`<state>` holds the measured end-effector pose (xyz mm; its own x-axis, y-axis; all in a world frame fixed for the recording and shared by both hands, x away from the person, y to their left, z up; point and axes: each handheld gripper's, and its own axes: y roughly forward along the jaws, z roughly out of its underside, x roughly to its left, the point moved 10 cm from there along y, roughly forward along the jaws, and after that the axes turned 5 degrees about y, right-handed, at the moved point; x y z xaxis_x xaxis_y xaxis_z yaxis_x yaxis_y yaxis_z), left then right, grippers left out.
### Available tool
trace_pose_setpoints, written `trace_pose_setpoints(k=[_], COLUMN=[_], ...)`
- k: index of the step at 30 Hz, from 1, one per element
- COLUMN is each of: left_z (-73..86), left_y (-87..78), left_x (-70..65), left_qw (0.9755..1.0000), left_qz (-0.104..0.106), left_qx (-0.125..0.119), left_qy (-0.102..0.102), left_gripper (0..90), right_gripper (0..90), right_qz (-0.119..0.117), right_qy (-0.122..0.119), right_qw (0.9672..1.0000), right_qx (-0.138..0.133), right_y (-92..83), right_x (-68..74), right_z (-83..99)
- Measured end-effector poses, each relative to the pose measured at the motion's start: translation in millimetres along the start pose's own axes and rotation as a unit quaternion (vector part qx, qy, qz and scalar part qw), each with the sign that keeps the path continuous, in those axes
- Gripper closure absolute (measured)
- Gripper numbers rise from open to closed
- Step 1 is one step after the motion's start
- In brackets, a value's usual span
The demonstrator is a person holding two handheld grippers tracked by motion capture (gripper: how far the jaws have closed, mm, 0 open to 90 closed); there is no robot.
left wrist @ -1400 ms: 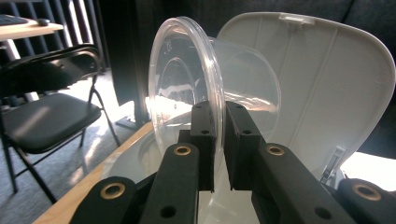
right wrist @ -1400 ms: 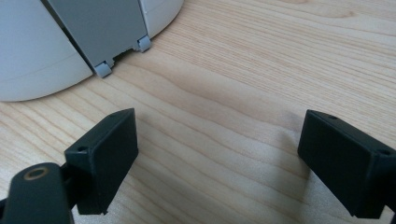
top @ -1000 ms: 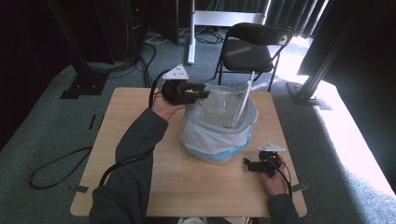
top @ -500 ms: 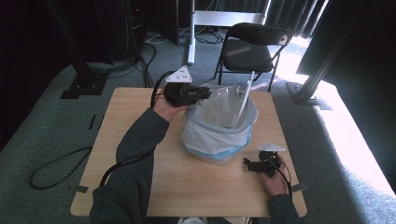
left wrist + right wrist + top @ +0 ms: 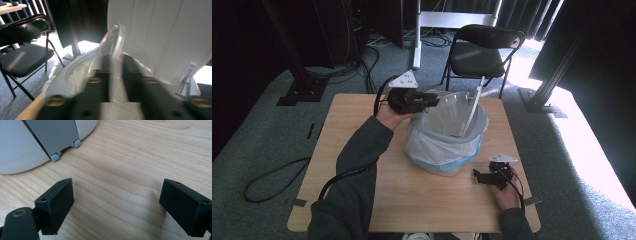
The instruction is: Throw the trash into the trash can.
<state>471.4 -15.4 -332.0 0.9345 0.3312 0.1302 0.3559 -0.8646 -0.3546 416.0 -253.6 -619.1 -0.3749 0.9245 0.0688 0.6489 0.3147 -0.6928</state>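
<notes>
1. Left gripper (image 5: 428, 101) is seen at the far-left rim of the bin (image 5: 447, 145), which stands at the middle of the counter (image 5: 362, 150); its jaws have just been opening a little, and a clear plastic lid (image 5: 112, 50) is between them, standing on edge.
2. Whether the pads press on that lid cannot be told, since the left gripper view is blurred at the jaws.
3. Right gripper (image 5: 479, 176) is rested on the counter just beside the bin's near-right side, jaws wide apart with nothing between them.
4. Progress is judged as middling: the bin is already lined with a pale bag (image 5: 432, 150) and its white swing lid (image 5: 469, 112) is tipped up, while the clear lid is not yet dropped inside.
5. Release into the bin, and likely shutting the swing lid, are judged to remain.
6. From the high view the whole layout is given; from the left gripper view the clear lid's upright edge over the rim is shown; from the right gripper view the bin's grey hinge clip (image 5: 56, 137) at counter level is shown.
</notes>
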Motion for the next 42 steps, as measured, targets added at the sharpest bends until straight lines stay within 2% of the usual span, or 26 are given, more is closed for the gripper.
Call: trace_pose_setpoints(k=[2, 4, 5, 8, 9, 12, 13, 15, 17, 19, 23, 25, 26, 27, 32, 33, 35, 39, 42], left_z=[-3.0, -4.0, -4.4, -3.1, -1.6, 5.5, 6.1, 5.5, 4.7, 4.5, -0.2, -3.1, -3.4, -3.0, 0.9, 0.3, -4.8, -10.9, -10.5], left_y=[0.6, 1.7, 2.0, 2.0, 2.8, 9.7, 11.6, 11.0, 7.8, 4.9, -0.7, -1.6, -1.1, -0.7, 6.1, 6.6, 4.4, -2.4, -4.8], left_x=[-3.1, -3.0, -1.9, 8.2, 9.5, 6.1, 2.5, 2.3, 3.5, 1.8, -2.4, -2.4, -1.6, -0.6, -9.4, -9.6, -10.7, -7.4, -6.9], left_qw=[0.9999, 0.9999, 1.0, 0.9991, 0.9991, 0.9991, 0.9993, 0.9992, 0.9992, 0.9995, 0.9997, 0.9999, 0.9999, 0.9998, 0.9996, 0.9996, 0.9999, 0.9999, 0.9999], left_qz=[0.013, 0.007, 0.001, -0.042, -0.042, -0.034, -0.027, -0.029, -0.03, -0.018, -0.011, -0.01, -0.013, -0.015, 0.003, 0.001, 0.015, 0.007, 0.006], left_qx=[-0.008, -0.007, -0.006, 0.0, 0.003, 0.025, 0.025, 0.025, 0.024, 0.024, 0.017, 0.01, 0.01, 0.011, 0.025, 0.023, 0.0, -0.014, -0.012], left_qy=[-0.002, 0.003, 0.002, -0.003, -0.006, 0.004, 0.011, 0.012, 0.012, 0.009, 0.01, 0.007, 0.004, 0.001, 0.012, 0.013, 0.003, 0.0, 0.001], left_gripper=[71.0, 70.6, 70.5, 67.8, 67.5, 67.8, 67.9, 69.1, 75.4, 83.2, 83.7, 80.8, 71.8, 67.5, 65.5, 65.5, 64.3, 62.4, 62.4], right_gripper=[11.3, 11.3, 11.3, 11.3, 11.3, 11.3, 11.3, 11.3, 11.3, 11.3, 11.3, 11.3, 11.3, 11.3, 11.3, 11.3, 11.3, 11.4, 11.3], right_qz=[0.0, 0.0, 0.0, 0.0, 0.0, 0.0, 0.0, 0.0, 0.0, 0.0, 0.0, 0.0, 0.0, 0.0, 0.0, 0.0, 0.0, 0.0, 0.0], right_qy=[0.0, 0.0, 0.0, 0.0, 0.0, 0.0, 0.0, 0.001, 0.0, 0.0, 0.0, 0.001, 0.0, 0.001, 0.0, 0.0, 0.0, 0.0, 0.0], right_qw=[1.0, 1.0, 1.0, 1.0, 1.0, 1.0, 1.0, 1.0, 1.0, 1.0, 1.0, 1.0, 1.0, 1.0, 1.0, 1.0, 1.0, 1.0, 1.0], right_qx=[0.0, 0.0, 0.0, 0.0, 0.0, 0.0, 0.0, 0.0, 0.0, 0.0, 0.0, 0.0, 0.0, 0.0, 0.0, 0.0, 0.0, 0.0, 0.0], right_y=[0.0, 0.0, 0.0, 0.0, 0.0, 0.0, 0.0, 0.0, 0.0, 0.0, 0.0, 0.0, 0.0, 0.0, 0.0, 0.0, 0.0, 0.0, 0.0], right_x=[0.0, 0.0, 0.0, 0.1, 0.0, 0.0, 0.0, 0.1, 0.0, 0.1, 0.0, 0.1, 0.1, 0.1, 0.1, 0.1, 0.1, 0.0, 0.1], right_z=[0.0, 0.0, 0.0, 0.0, 0.0, 0.0, 0.0, 0.0, 0.0, 0.0, 0.0, 0.0, 0.0, 0.0, 0.0, 0.0, 0.0, 0.0, 0.0])
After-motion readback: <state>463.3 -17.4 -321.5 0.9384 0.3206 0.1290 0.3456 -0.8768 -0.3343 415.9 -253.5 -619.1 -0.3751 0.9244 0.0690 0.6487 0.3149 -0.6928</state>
